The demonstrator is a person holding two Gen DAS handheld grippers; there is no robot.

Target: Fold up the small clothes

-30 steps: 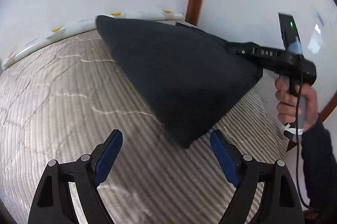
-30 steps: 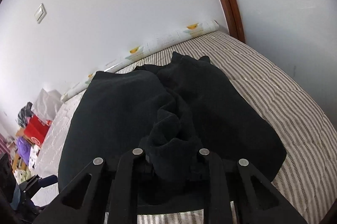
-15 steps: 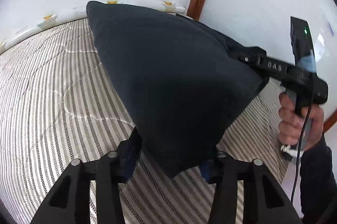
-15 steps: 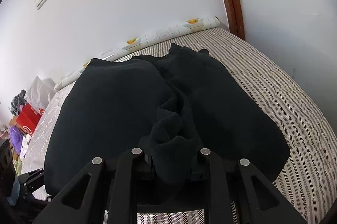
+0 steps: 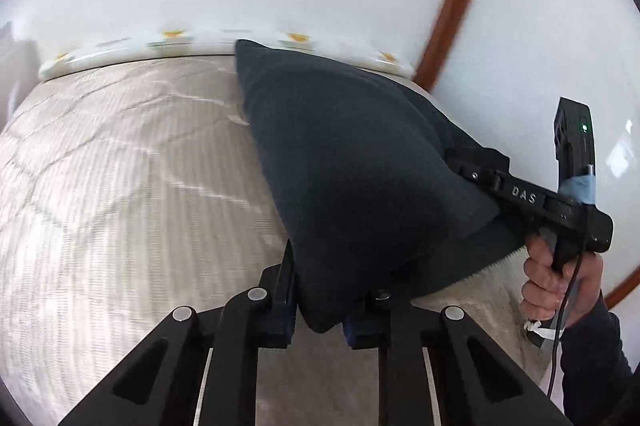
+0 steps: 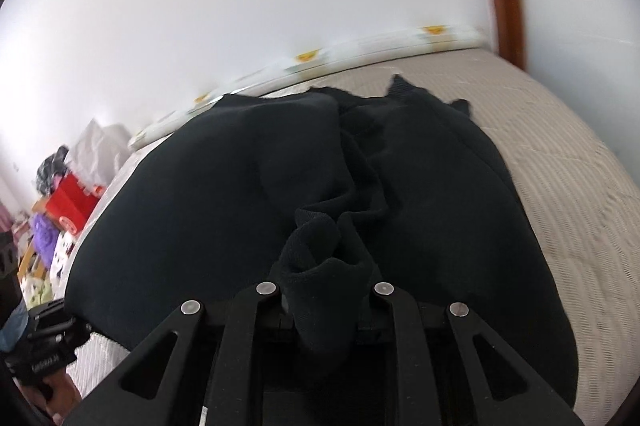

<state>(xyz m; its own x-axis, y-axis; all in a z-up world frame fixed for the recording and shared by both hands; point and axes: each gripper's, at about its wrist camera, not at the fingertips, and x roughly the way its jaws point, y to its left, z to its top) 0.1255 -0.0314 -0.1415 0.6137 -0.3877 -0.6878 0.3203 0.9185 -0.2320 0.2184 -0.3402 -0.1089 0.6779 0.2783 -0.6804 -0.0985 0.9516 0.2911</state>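
A dark navy garment (image 5: pixel 360 165) hangs stretched over the striped bed (image 5: pixel 120 165), held up at two corners. My left gripper (image 5: pixel 320 306) has the garment's near corner between its blue pads, and its jaws are closing on that corner. At the right, my right gripper (image 5: pixel 520 193) grips the opposite edge, a hand (image 5: pixel 560 274) around its handle. In the right wrist view the garment (image 6: pixel 200 185) spreads wide, and my right gripper (image 6: pixel 326 306) is shut on a bunched fold, its jaws still closing slightly. The left gripper (image 6: pixel 48 342) shows at the lower left.
A white bolster with yellow marks (image 5: pixel 180 41) lines the bed's far edge against a white wall. A brown wooden frame (image 5: pixel 452 25) rises at the right. Beyond the bed's left side lie a red box (image 6: pixel 68 201) and other clutter.
The left gripper's jaws went from wide open to closed around the garment's hanging corner. Both grippers moved sideways with the cloth, which now hangs tauter between them.
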